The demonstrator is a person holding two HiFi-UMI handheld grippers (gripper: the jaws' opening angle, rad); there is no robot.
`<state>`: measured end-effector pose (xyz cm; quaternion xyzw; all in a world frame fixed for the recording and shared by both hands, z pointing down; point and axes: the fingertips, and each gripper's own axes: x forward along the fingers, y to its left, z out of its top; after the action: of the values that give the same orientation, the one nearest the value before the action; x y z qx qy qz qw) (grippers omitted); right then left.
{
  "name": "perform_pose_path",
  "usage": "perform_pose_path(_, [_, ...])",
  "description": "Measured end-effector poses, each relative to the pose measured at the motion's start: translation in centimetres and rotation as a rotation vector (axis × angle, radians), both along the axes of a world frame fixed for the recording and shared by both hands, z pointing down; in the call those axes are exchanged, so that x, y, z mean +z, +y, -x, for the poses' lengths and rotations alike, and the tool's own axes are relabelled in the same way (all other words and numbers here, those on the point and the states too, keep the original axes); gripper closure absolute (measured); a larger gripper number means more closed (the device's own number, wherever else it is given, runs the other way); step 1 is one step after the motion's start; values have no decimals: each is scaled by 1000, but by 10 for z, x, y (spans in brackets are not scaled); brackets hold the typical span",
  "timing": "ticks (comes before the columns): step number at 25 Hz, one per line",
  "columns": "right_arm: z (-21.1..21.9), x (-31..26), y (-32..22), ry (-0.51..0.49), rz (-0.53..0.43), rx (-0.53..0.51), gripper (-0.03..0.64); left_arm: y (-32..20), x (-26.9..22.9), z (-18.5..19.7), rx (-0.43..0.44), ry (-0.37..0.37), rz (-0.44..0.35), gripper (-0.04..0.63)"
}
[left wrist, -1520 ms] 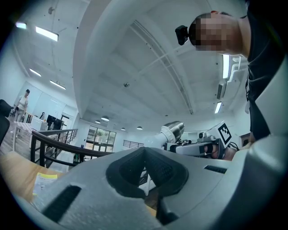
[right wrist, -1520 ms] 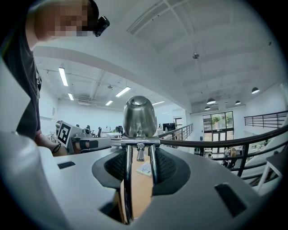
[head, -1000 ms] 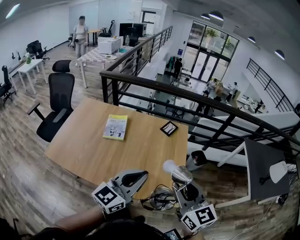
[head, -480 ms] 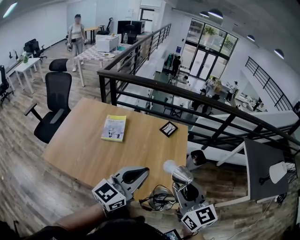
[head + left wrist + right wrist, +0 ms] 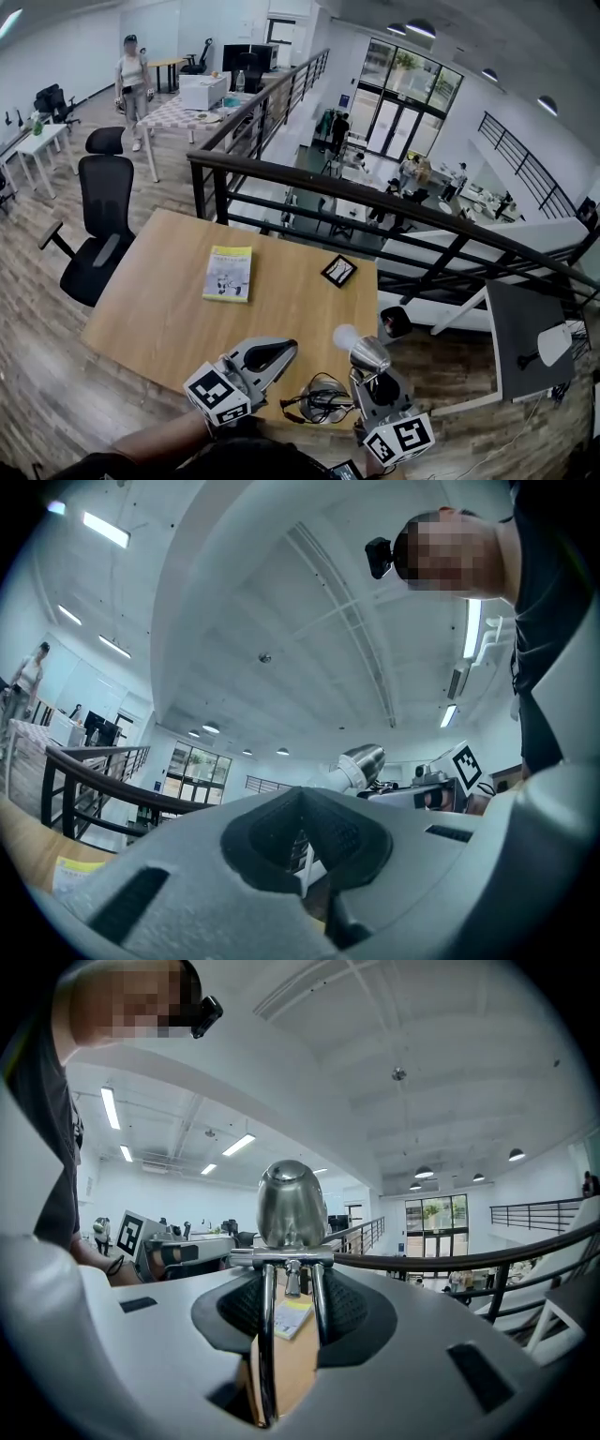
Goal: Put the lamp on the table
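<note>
The lamp (image 5: pixel 368 354) has a chrome shade and a white bulb; it hangs over the front right corner of the wooden table (image 5: pixel 169 309). My right gripper (image 5: pixel 373 382) is shut on its two thin chrome rods, just below the shade (image 5: pixel 291 1199), which stands right above the jaws (image 5: pixel 291 1312). The lamp's round base and black cable (image 5: pixel 319 398) lie below, by the table's front edge. My left gripper (image 5: pixel 279 350) sits to the left of the lamp over the table's front edge, jaws together and holding nothing (image 5: pixel 305 841). From it the shade (image 5: pixel 361 761) shows to the right.
A yellow-green book (image 5: pixel 229 273) and a small black square (image 5: pixel 338 271) lie on the table. A black office chair (image 5: pixel 94 234) stands at its left. A black railing (image 5: pixel 375 202) runs behind the table, with a drop beyond. A person (image 5: pixel 129 70) stands far back.
Both grippers hold about the same places. The head view has shifted a little, and the lamp's round base now shows by the cable. The person at the back has moved left.
</note>
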<state>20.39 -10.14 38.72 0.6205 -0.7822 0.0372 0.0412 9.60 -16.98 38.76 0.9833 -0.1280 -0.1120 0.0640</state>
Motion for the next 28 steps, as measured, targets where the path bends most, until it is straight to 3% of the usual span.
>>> perform_pose_path(13, [40, -4, -61, -12, -17, 117, 489, -68, -6, 40, 109, -17, -30, 588])
perform_pose_path(28, [63, 7, -93, -8, 9, 77, 489, -88, 0, 64, 79, -11, -10, 588])
